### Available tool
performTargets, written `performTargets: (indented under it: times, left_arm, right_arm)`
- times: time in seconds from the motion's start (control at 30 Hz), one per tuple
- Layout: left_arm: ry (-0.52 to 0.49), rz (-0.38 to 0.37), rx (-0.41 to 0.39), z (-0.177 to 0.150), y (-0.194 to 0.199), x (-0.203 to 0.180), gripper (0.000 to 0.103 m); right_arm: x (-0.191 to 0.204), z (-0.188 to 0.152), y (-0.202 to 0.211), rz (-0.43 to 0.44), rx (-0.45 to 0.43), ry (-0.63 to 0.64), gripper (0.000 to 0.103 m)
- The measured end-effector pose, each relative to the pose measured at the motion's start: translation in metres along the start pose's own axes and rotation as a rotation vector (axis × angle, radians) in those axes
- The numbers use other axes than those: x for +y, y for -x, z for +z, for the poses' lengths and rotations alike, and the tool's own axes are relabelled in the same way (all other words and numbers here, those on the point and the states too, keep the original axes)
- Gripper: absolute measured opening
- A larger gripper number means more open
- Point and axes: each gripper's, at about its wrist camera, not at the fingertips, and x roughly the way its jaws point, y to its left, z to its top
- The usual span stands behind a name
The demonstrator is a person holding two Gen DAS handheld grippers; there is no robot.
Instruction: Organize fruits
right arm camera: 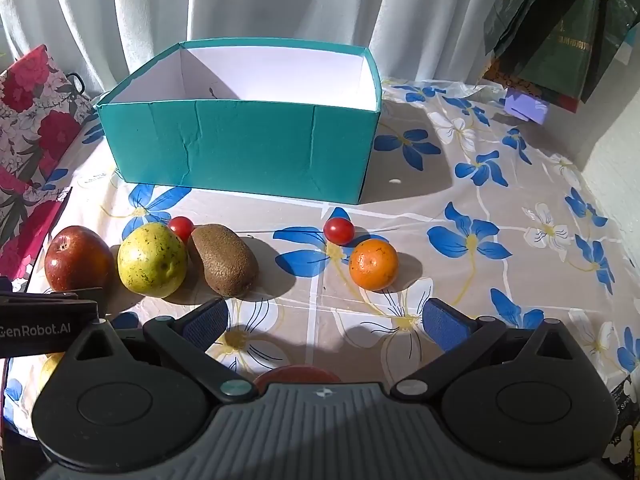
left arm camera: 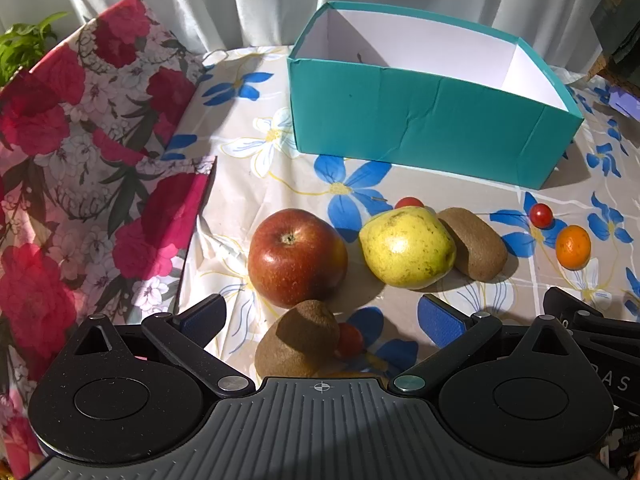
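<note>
Both claws, left claw [left arm camera: 322, 314] and right claw [right arm camera: 324, 320], gape wide and empty at lower frame, apparently poised to pick fruit, the apple [left arm camera: 296, 256], pear [left arm camera: 406, 246] and orange [right arm camera: 373, 264] lying mid-frame before the teal box [left arm camera: 432, 124].

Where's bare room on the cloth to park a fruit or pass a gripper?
Free: the stretch right of the orange, out to the table's right edge, and the strip between the fruit row and the teal box. Crowded: the left, where apple, pear and kiwi sit packed, with another kiwi nearer.
</note>
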Motion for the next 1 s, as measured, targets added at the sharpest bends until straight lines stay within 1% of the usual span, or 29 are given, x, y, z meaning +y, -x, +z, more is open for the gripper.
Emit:
performTargets:
  times: [1.0]
  left_arm:
    - [0.022, -0.022, 0.015, -0.0016, 0.0017, 0.0067, 0.103]
  right_arm:
    - [-0.0009, -0.0008, 0.0042, 0.0, -0.004, 0.002, 0.103]
